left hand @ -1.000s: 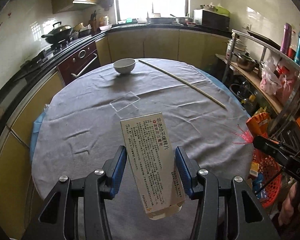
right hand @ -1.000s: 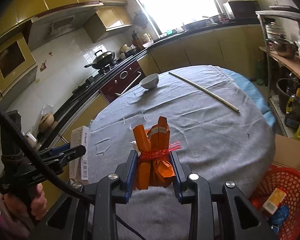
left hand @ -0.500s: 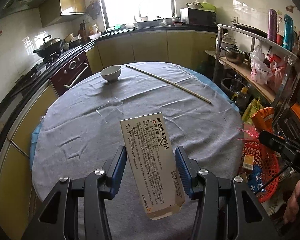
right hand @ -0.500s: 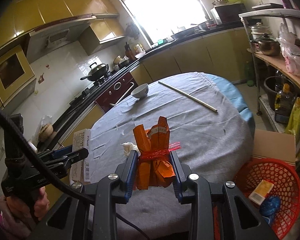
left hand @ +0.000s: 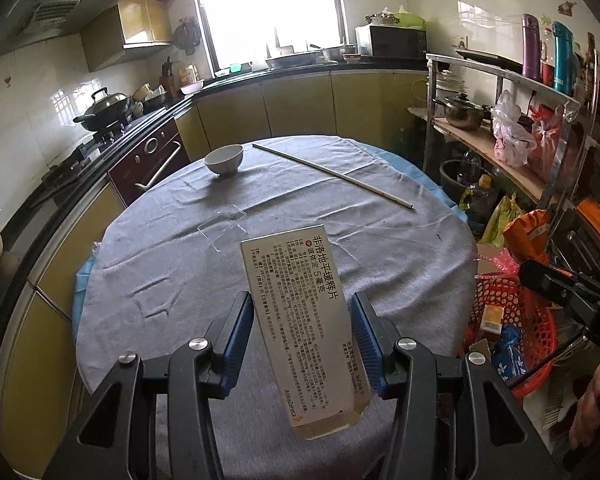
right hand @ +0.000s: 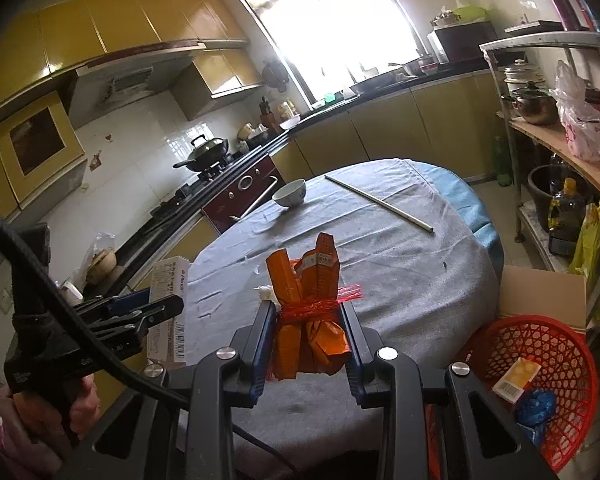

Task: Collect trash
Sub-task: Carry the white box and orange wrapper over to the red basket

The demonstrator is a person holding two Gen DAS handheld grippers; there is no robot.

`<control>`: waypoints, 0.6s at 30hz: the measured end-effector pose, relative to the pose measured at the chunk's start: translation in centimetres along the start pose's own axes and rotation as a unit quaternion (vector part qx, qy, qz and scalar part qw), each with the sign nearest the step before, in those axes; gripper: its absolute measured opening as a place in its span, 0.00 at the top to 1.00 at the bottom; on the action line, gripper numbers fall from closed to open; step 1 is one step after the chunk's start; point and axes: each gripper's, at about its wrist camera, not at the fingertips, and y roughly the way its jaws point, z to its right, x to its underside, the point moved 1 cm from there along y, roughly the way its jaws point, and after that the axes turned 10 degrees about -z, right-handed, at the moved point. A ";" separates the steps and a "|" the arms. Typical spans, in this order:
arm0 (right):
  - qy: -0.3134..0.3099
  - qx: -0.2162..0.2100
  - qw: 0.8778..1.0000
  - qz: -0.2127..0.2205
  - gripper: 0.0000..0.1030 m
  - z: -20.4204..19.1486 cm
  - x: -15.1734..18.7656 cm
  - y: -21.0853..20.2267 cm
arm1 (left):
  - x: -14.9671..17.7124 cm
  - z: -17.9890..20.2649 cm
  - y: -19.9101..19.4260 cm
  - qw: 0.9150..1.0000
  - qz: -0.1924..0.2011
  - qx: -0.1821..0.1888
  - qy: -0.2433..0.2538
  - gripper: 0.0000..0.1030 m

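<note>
My left gripper (left hand: 302, 328) is shut on a flat white medicine box (left hand: 304, 320) printed with small text, held above the near edge of the round table (left hand: 180, 280). My right gripper (right hand: 307, 334) is shut on an orange wrapper bundle (right hand: 308, 300) tied with red plastic netting. A red mesh basket (right hand: 556, 364) stands on the floor right of the table, with a yellow carton and a blue wrapper inside. In the right wrist view the left gripper (right hand: 140, 312) shows at the left with the white box (right hand: 168, 312). A clear plastic lid (left hand: 222, 226) and a white paper scrap (right hand: 266, 292) lie on the cloth.
A white bowl (left hand: 224, 159) and a long thin stick (left hand: 332, 174) lie at the far side of the grey cloth. A metal shelf rack (left hand: 500, 128) with pots and bags stands on the right. A cardboard box (right hand: 540, 292) sits behind the basket. Cabinets and a stove line the left.
Both grippers have drawn back and up from the table with their loads. The table looks farther away and more of the red basket shows at the right.
</note>
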 end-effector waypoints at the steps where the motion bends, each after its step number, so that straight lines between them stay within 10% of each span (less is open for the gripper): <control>1: 0.000 -0.001 1.000 0.003 0.67 0.1 0.2 -0.3 | 0.1 0.2 -0.2 1.000 0.001 -0.001 0.001 0.50; 18: 0.001 -0.024 0.999 0.039 0.67 1.1 2.1 -4.6 | 2.2 3.3 -2.1 0.999 0.009 -0.023 0.023 0.50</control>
